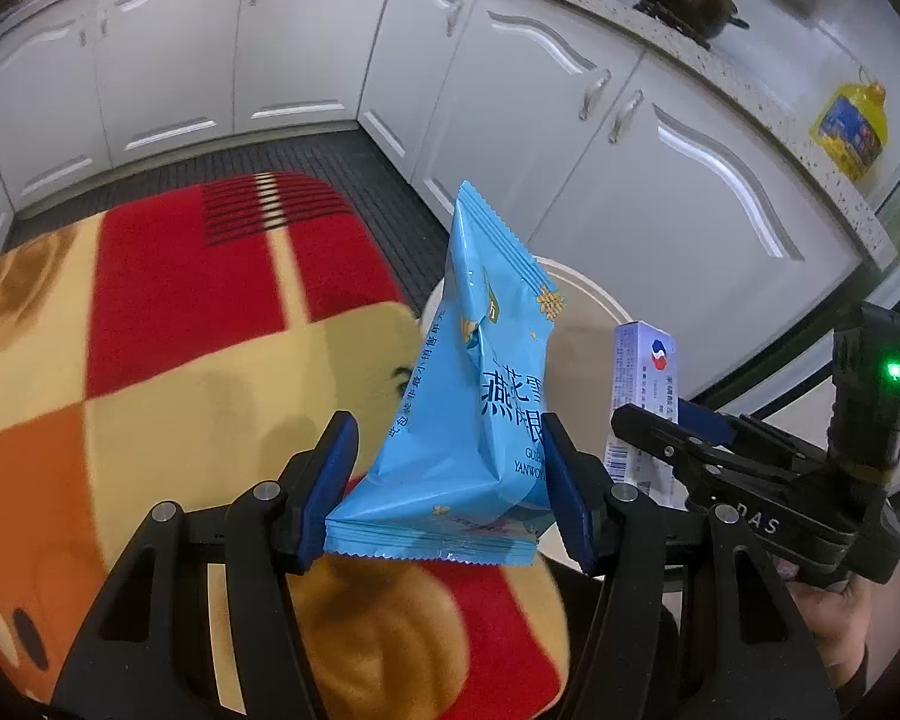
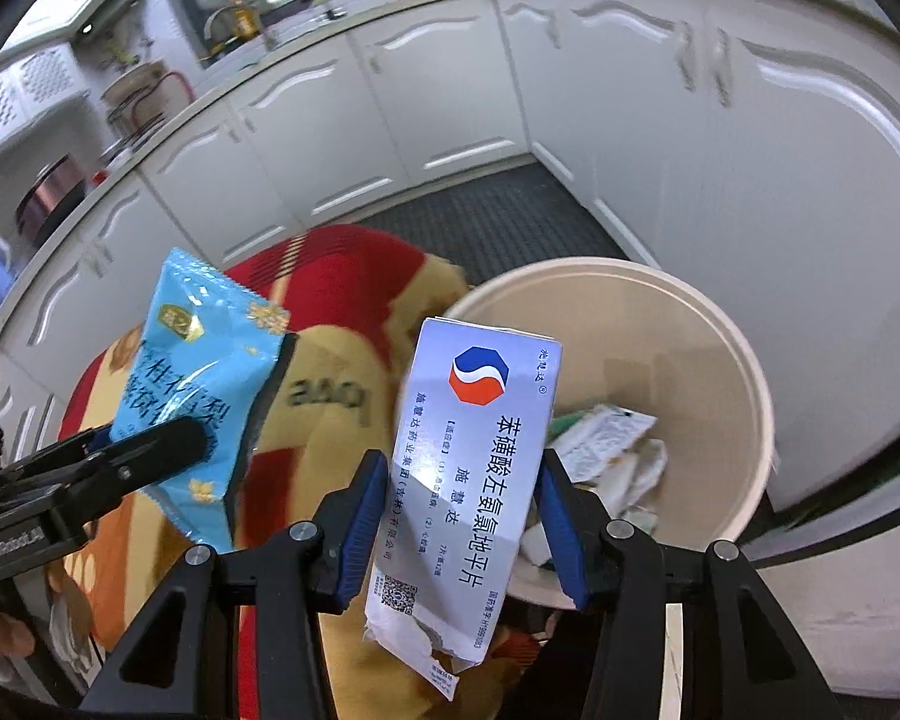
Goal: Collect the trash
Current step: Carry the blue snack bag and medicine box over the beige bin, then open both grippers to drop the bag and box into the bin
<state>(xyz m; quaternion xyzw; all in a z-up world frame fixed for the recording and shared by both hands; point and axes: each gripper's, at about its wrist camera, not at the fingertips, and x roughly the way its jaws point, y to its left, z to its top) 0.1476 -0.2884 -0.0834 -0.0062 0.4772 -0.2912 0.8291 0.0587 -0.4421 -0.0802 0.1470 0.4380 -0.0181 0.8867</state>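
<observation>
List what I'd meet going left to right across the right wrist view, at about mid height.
Left gripper → blue snack bag → patterned blanket → white medicine box held in the right gripper → beige bin with trash inside.

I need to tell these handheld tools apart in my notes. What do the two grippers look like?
Both are black plastic frames with silver pivot bolts and blue finger pads. The right gripper carries "DAS" lettering and a green light; the left gripper has a white "GeoRobotAI" label.
</observation>
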